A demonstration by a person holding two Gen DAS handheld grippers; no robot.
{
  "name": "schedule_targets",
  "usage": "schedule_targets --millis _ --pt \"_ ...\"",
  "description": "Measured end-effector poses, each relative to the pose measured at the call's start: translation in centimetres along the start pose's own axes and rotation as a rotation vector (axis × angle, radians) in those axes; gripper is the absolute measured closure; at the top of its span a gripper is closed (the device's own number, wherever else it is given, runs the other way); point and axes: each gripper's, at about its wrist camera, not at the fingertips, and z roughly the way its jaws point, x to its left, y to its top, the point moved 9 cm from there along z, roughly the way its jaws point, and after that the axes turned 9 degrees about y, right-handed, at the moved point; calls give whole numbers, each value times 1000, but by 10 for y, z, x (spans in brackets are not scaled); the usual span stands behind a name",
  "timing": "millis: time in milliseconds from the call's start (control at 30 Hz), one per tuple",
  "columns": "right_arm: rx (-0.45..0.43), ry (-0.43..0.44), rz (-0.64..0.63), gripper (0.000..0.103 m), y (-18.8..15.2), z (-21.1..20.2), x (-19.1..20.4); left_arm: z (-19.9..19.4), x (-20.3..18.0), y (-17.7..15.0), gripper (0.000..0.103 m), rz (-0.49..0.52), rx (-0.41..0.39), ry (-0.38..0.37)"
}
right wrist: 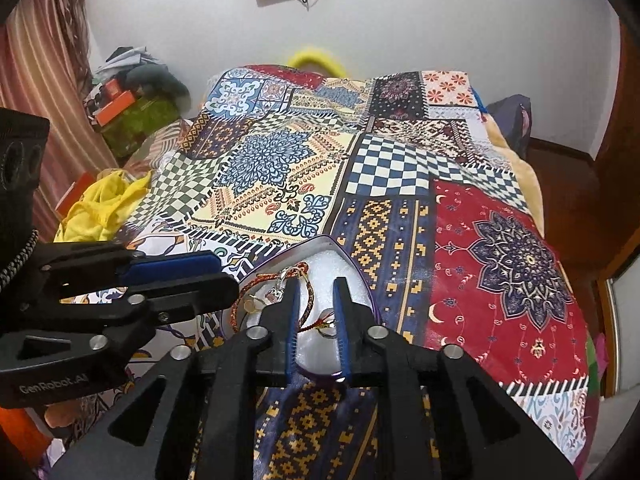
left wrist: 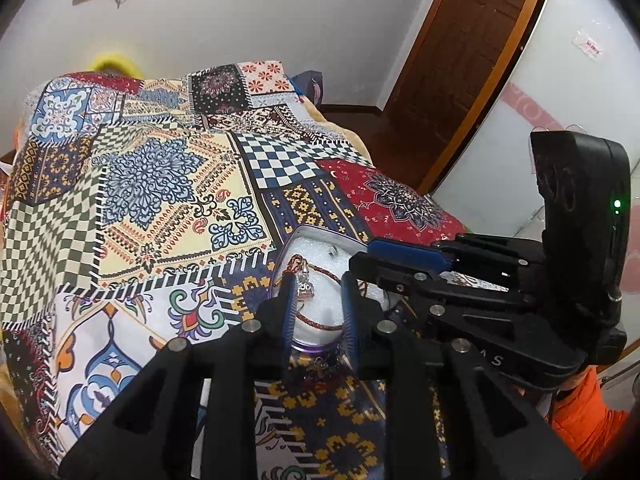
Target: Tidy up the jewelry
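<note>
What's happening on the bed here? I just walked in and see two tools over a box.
A person holds both grippers over a small purple-rimmed box lined with white foam, on the patterned bedspread. The right gripper and left gripper are open above a braided red cord bracelet and silver charm inside.

bare bedspread (right wrist: 500, 248) around the jewelry box (right wrist: 352, 276), both tongs crowding above it

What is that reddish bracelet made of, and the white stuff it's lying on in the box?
The bracelet looks like braided cord or thread, matte: you can see a twisted weave in red and brown. The small charm on it looks like shiny silver metal, since it glints. The white lining of the box looks like soft foam, with a grainy, sparkly surface, though it could be plastic padding.
</note>
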Motion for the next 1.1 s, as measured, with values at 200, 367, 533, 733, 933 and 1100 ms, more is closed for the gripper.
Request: schedule_targets --millis 200,367,533,733,933,1100 --pt "-28 -27 -10 79 2 -18 4 -15 3 -7 75 28 -7 38" --pt "-57 -51 -15 64 -1 -31 7 -11 13 -25 71 57 31 95" --pt "-54 -65 -12 63 -14 -35 10 13 29 -53 71 86 141 150" --pt "-26 -79 2 63 -36 -32 9 36 34 -73 70 117 209 179" --pt "0 -95 28 63 -56 -31 3 39 27 -72 58 135 191 184" --pt "4 -121 33 63 -63 -37 -3 36 9 -77 58 173 188 154"
